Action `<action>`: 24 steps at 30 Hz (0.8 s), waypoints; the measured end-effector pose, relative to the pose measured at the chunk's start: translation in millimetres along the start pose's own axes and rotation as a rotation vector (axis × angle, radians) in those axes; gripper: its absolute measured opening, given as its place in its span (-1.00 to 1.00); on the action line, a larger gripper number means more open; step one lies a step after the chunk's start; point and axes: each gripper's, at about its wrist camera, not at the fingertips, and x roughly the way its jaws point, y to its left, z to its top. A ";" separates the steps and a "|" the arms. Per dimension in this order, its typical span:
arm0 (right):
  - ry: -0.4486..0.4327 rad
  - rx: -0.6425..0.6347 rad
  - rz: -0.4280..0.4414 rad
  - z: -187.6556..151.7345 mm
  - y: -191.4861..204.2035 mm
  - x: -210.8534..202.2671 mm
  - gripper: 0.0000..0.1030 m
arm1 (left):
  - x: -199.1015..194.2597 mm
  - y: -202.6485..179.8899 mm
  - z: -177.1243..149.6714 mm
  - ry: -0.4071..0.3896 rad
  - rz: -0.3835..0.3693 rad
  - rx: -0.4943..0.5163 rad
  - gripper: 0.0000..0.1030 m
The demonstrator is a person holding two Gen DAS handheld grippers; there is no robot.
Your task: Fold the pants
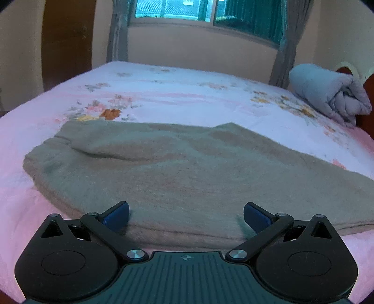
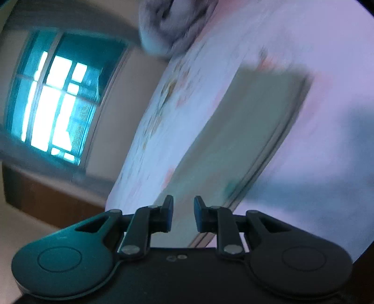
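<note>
Grey-brown fuzzy pants (image 1: 187, 163) lie folded flat across the pink floral bed (image 1: 163, 93). My left gripper (image 1: 186, 208) hovers just over their near folded edge, its blue-padded jaws spread wide with nothing between them. The right wrist view is tilted and blurred. There the pants (image 2: 245, 128) run as a long layered strip ahead of my right gripper (image 2: 183, 203). Its jaws stand a narrow gap apart with nothing held, just above the pants' near end.
A rolled grey blanket (image 1: 332, 93) sits at the bed's far right corner, also seen as the blanket (image 2: 173, 23) at the top of the right wrist view. Beyond the bed are a wall, a window (image 1: 187, 9) and grey curtains (image 1: 118, 35).
</note>
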 end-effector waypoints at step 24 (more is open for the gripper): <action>0.295 0.256 0.008 -99.6 18.2 123.3 -0.79 | -7.6 28.2 -29.5 0.062 -0.024 -0.133 1.00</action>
